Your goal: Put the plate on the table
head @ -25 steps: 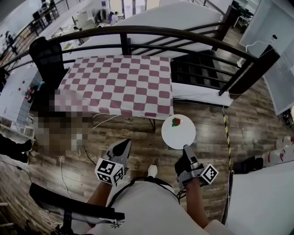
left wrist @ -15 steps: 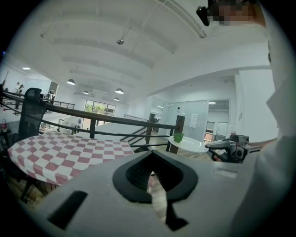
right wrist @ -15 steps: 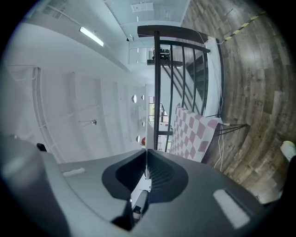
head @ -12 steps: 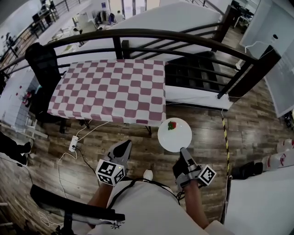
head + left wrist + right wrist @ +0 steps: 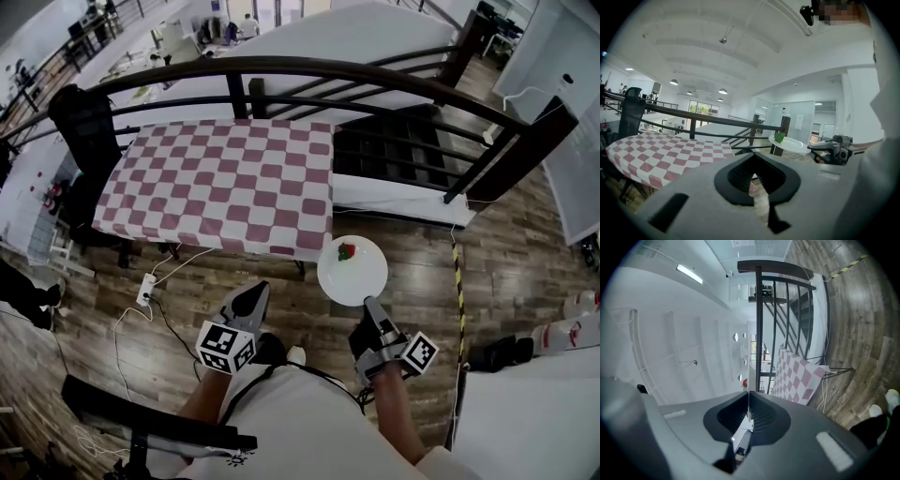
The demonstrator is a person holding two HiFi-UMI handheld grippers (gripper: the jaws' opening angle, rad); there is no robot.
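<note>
1. The step in hand is the carry to the table. The plate (image 5: 354, 274) is in the air over the wood floor (image 5: 422, 253), just off the near right corner of the table (image 5: 216, 178), and no part of it is over the cloth yet.
2. The right gripper (image 5: 367, 306) has its jaws pressed tight on the plate's near rim. In the right gripper view the rim shows as a thin edge-on line running straight into the pinch. The plate sits about level, with 1 strawberry (image 5: 346, 251) on its far side.
3. The left gripper (image 5: 247, 302) has its jaws together with nothing between them. It hangs low in front of the person, left of the plate and clear of the table.
4. The table top is bare checked cloth, so any spot will serve. A dark railing (image 5: 309, 64) runs behind it.
5. The next move, as I judge it, is to bring the plate forward and left until all of it is over the cloth. It should stay level so the strawberry does not roll, then come down until the base lies flat. Only then should the jaws part and draw back off the rim.
6. There are 2 risks. A 1-point rim grip may let the far side droop. A landing too near the corner could leave the plate overhanging and let it tip.
</note>
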